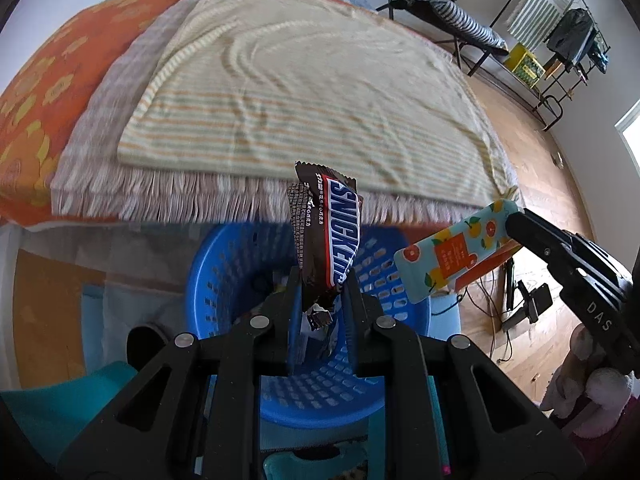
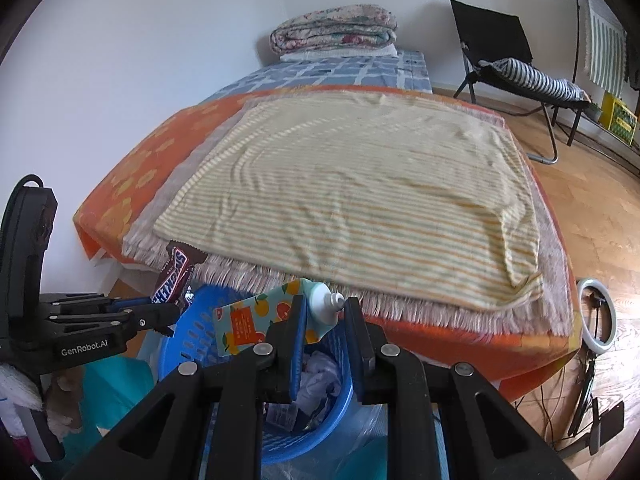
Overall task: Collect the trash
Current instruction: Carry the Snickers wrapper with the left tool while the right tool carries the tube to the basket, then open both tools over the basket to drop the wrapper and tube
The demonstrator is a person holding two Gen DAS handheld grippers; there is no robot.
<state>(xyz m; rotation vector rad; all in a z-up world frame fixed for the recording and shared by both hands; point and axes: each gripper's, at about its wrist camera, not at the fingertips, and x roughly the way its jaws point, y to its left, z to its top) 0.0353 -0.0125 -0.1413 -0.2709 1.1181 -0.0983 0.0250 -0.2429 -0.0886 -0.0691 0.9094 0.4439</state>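
— Where was the trash?
— The left gripper (image 1: 322, 280) was clamped on a Snickers wrapper (image 1: 328, 236) above the blue basket (image 1: 224, 264).
— And the right gripper (image 2: 323, 312)?
— Closed on a fruit-patterned tube (image 2: 260, 316), beside the bed (image 2: 360, 184).

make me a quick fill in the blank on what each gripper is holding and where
The left gripper holds a ____ wrapper.
The right gripper holds a tube printed with ____ fruit.
Both items hang above a ____ basket.
The basket stands at the foot of a ____.

Missing words: Snickers; citrus; blue; bed
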